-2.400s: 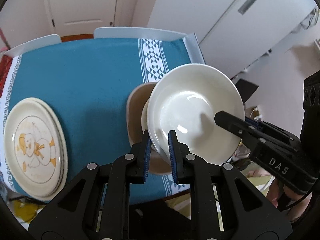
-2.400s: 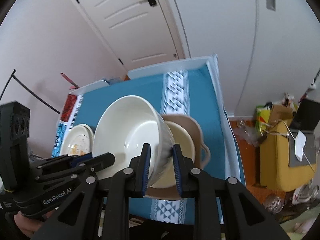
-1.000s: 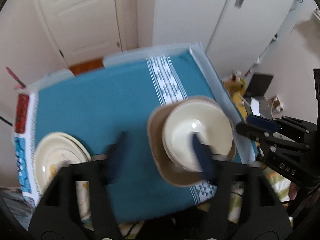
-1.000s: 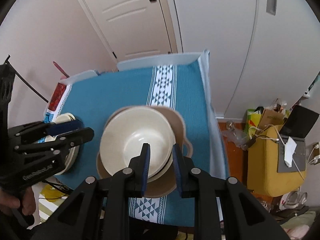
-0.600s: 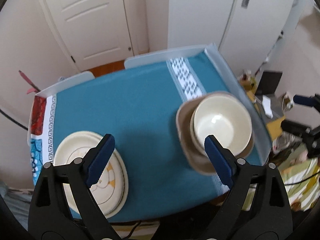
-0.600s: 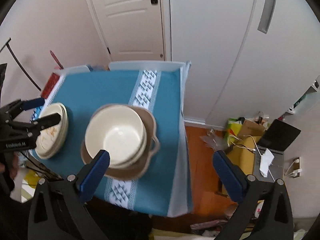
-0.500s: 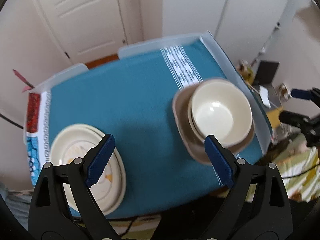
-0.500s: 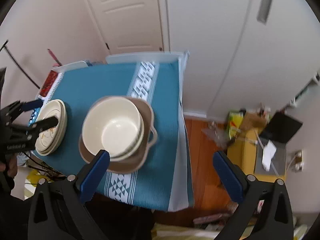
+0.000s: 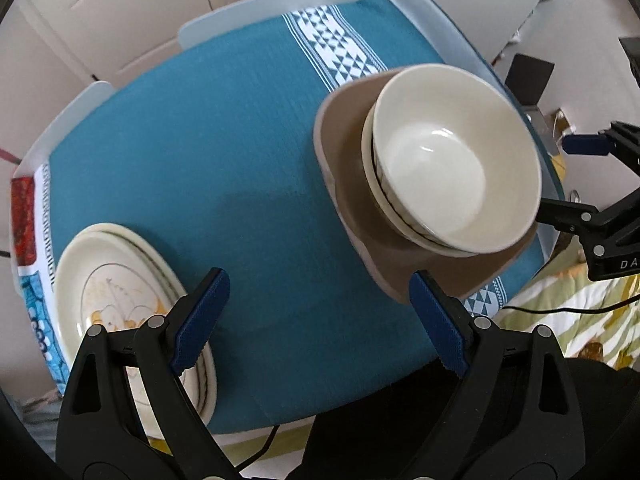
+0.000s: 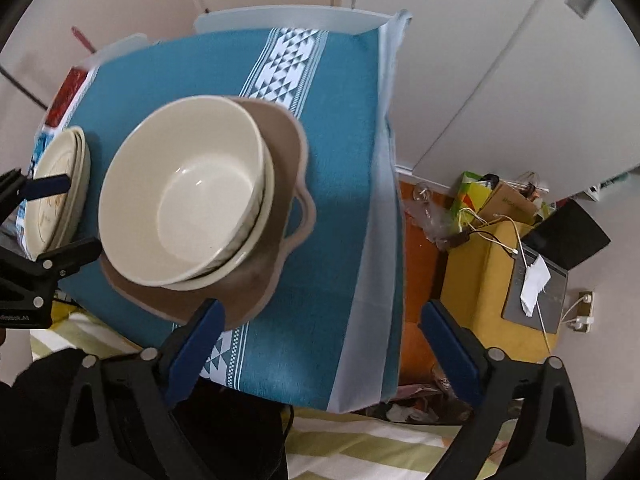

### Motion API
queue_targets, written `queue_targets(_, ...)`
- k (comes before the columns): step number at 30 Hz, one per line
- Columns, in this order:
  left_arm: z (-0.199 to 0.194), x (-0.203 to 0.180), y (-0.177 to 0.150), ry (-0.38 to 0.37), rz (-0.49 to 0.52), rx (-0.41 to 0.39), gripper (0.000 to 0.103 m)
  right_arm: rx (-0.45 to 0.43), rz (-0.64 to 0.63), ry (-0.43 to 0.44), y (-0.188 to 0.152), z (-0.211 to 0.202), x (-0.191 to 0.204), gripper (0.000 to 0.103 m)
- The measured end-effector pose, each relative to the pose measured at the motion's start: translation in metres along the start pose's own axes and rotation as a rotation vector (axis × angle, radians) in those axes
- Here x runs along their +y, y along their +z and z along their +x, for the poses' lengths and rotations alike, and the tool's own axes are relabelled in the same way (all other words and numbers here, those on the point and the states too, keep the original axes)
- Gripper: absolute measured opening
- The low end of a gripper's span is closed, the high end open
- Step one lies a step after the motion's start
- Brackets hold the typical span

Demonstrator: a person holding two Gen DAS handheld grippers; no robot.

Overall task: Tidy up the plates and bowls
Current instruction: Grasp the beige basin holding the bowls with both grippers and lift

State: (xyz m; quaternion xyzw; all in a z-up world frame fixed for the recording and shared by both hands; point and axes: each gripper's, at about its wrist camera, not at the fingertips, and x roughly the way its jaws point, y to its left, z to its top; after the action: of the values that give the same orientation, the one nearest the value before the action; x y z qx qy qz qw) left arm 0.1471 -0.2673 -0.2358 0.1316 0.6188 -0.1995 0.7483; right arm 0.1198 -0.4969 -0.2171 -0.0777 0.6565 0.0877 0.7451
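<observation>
Cream bowl (image 9: 452, 160) sits nested in a second cream bowl (image 9: 374, 184) on the brown handled dish (image 9: 352, 216) at the teal tablecloth's (image 9: 220, 140) edge, well apart from the stacked plates (image 9: 120, 300). A second ago the right gripper (image 10: 320, 344) pinched its rim; those jaws have just swung apart, then eased in slightly. Left gripper (image 9: 316, 316) and right gripper gape wide, empty, touching nothing.

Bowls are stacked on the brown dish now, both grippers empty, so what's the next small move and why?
Probably pull both grippers back and stop. The bowls sit nested in the brown dish, the plates are stacked at the other end, and the left gripper and right gripper are open, holding nothing. Nothing loose shows.
</observation>
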Motion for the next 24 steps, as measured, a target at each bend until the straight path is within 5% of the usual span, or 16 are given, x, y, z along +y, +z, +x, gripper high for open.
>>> queue_targets(8, 0.025, -0.009, 0.012, -0.015, 0.044, 0.035, 0.089, 0.053, -0.09, 0.028, 0.011, 0.023, 0.013, 0.058)
queue_targets(13, 0.04, -0.013, 0.013, -0.056, 0.053, 0.036, 0.053, 0.051, -0.077, 0.087, 0.013, 0.038, 0.014, 0.043)
queue_targets(24, 0.053, -0.025, 0.014, -0.086, 0.065, -0.021, 0.014, -0.051, -0.105, 0.137, 0.013, 0.048, 0.019, 0.022)
